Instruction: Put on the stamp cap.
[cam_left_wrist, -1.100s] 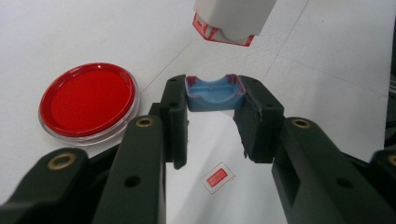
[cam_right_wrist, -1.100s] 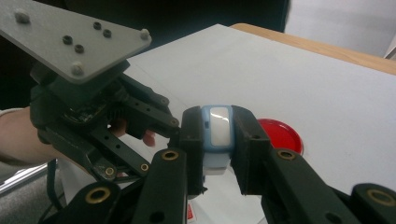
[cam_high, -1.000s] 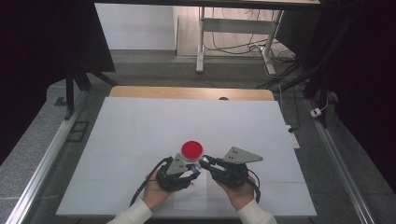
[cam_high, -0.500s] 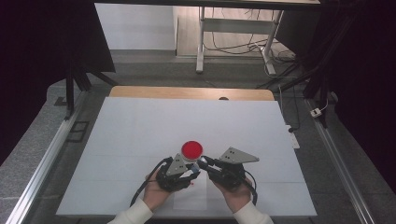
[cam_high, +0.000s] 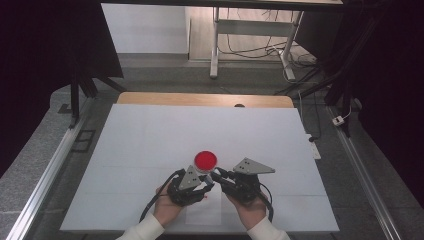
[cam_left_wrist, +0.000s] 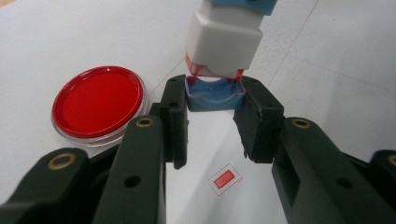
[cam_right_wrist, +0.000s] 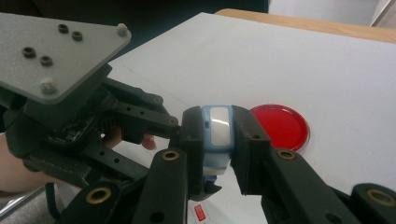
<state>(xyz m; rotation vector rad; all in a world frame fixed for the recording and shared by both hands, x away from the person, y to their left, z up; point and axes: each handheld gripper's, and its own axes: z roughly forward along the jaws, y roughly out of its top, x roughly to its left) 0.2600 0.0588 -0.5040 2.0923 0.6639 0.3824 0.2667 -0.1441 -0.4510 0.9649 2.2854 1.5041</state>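
Both tongs meet over the near middle of the white counter, and each one is closed on one end of the same small object. Seen from the left gripper view, the left tongs pinch the blue cap of this object between the two black pads, while its white-grey body rises away from them, with a thin red band at the joint. Seen from the right gripper view, the right tongs clamp the blue-and-white body from both sides, and the left gripper with its grey three-cornered plate stands just beside, at the left. From the high view, the left tongs and the right tongs almost touch each other, but the object between them is too small there to tell clearly. A round dish with red content lies flat on the counter, just beyond the tips. A small red label lies on the counter under the left tongs.
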